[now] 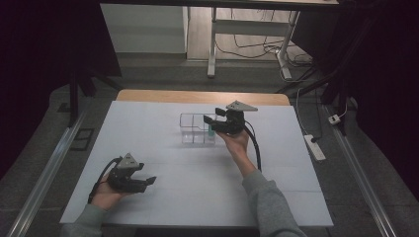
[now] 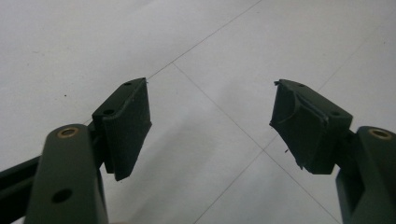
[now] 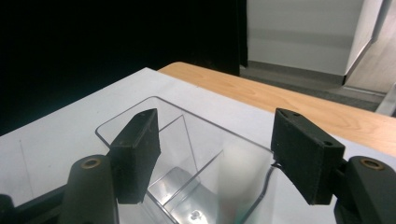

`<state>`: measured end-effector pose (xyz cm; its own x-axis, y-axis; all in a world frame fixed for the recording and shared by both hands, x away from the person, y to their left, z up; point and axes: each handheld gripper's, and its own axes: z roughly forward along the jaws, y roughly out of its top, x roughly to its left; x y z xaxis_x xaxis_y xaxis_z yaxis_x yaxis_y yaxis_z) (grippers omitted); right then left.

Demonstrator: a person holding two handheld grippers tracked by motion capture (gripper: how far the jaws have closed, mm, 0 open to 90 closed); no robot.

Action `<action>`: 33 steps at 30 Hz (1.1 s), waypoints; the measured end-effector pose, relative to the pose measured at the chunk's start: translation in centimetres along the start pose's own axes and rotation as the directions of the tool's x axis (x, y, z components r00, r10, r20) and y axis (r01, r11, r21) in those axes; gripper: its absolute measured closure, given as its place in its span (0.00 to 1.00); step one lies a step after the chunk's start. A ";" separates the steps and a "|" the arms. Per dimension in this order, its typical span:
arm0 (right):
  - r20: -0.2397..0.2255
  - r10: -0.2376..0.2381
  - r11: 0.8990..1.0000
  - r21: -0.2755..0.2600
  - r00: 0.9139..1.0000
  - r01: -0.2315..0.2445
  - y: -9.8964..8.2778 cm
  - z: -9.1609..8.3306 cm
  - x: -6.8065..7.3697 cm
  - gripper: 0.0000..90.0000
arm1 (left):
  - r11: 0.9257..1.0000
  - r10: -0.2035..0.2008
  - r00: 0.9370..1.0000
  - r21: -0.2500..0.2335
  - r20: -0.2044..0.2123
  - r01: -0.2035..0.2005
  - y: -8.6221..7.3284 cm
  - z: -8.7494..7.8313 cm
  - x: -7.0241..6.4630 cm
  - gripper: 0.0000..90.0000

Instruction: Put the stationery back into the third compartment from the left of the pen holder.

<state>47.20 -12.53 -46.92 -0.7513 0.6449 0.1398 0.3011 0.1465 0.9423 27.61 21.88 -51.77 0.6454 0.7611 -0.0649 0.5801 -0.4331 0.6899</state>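
Clear divided box (image 1: 197, 129) sits mid-mat; a small green item (image 1: 210, 132) is at its right edge, apparently dropped in. My right gripper (image 1: 221, 122) hovers over that edge, jaws apart, empty. My left gripper (image 1: 146, 181) idles near-left of the box, open, empty.

A clear divided box (image 1: 197, 129) stood on the tabletop (image 1: 163, 192), toward its far side and a little right of the middle. The right claw (image 1: 213, 122) hung over the box's right end, jaws apart above a compartment. The left claw (image 1: 148, 181) sat near the front left of the tabletop, well apart from the box, its jaws spread over the bare surface.
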 end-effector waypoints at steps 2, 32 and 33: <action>-0.001 0.000 1.000 -0.007 1.000 0.000 0.1 -0.4 -0.1 0.34 | 1.000 0.000 1.000 0.000 0.000 0.000 0.0 0.0 0.0 0.31; -0.027 -0.048 0.989 0.141 0.998 0.051 -2.1 -5.2 0.2 0.40 | 1.000 -0.001 1.000 0.003 -0.003 0.001 0.0 0.0 0.0 0.31; -0.026 -0.048 0.988 0.146 0.998 0.052 -2.3 -5.3 0.2 0.40 | 1.000 -0.001 1.000 0.003 -0.003 0.001 0.0 0.0 0.0 0.31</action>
<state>43.26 -16.75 -47.42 -0.7800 0.6174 0.1021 0.3444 0.2874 0.8938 27.61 21.90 -51.80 0.6432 0.7631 -0.0632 0.5822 -0.4338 0.6877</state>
